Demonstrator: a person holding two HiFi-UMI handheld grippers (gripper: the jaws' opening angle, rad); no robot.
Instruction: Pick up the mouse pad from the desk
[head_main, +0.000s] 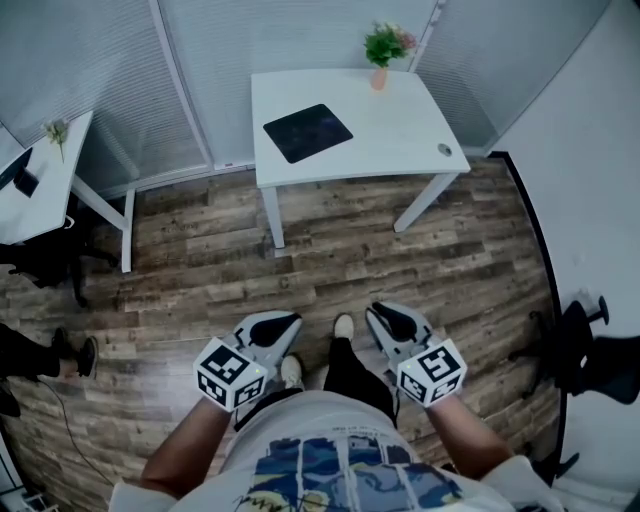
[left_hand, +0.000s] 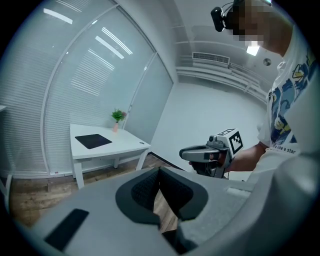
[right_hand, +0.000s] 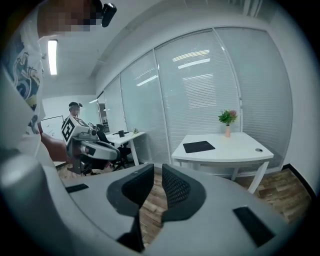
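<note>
Mouse pad (head_main: 308, 132), black, lies flat on the white desk (head_main: 400, 140), untouched, towards its left side in the head view, with a potted plant (head_main: 385, 45) at the desk's far edge. The left gripper (head_main: 280, 322) and right gripper (head_main: 390, 315) are held well short of the desk, over the wood floor (head_main: 200, 270). Left gripper view: jaw tips together, nothing between them, desk ahead to the left. Right gripper view: jaws slightly apart and empty, desk ahead to the right
</note>
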